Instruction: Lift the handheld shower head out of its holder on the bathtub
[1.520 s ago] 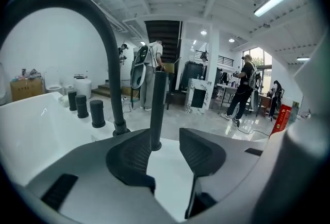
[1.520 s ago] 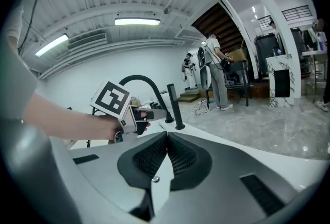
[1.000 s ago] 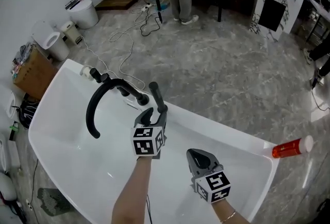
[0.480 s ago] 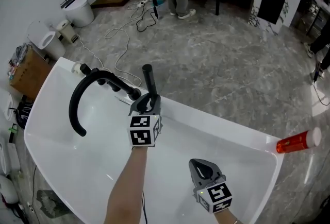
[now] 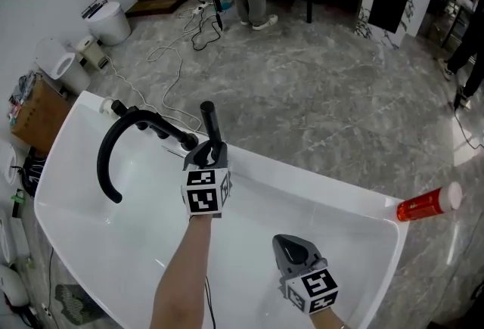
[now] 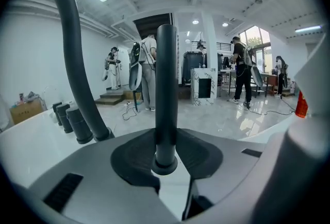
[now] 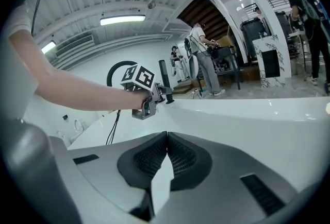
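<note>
Two grippers work over the bathtub [image 5: 318,181]: the left gripper [image 5: 210,154] has just clamped its jaws onto the handheld shower head [image 5: 209,122], upright at the far rim; the right gripper [image 5: 296,247] hovers, jaws pressed together, empty.

Left hand-held gripper [image 5: 209,152] advanced, jaws just closed onto shower head [image 5: 208,120].

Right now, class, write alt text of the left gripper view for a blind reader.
The left tongs, having just closed, clamp the upright black handheld shower head near its base. A curved faucet spout rises at left; people stand behind.
</note>
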Available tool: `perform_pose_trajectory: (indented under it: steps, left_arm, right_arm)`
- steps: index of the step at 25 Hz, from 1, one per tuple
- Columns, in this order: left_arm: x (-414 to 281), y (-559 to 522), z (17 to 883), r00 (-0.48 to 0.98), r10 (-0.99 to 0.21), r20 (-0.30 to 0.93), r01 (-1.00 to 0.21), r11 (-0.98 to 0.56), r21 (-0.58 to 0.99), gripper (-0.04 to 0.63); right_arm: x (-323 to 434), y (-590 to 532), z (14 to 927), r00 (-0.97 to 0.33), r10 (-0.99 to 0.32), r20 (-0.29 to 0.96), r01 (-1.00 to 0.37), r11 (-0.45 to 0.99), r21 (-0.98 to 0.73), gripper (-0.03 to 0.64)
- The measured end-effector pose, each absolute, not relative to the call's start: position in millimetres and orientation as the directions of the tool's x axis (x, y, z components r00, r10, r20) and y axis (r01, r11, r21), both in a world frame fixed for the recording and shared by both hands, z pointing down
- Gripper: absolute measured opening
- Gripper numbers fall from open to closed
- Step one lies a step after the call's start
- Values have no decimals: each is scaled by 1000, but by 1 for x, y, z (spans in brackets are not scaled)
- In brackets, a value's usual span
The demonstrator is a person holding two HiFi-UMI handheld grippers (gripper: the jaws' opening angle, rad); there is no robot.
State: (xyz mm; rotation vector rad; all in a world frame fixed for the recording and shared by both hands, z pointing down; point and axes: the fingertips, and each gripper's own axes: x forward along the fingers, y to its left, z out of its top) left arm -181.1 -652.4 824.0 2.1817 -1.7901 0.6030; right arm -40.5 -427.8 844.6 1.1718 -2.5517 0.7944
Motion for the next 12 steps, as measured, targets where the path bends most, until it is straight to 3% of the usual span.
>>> perform_pose_trajectory:
  steps: [12]
  left_arm:
    - [-172,-628,761,186,-910,370,-959,-249,-131,132]
  right_arm:
    - [-50,-414,810,-668,-635,387,-743,546,-387,6]
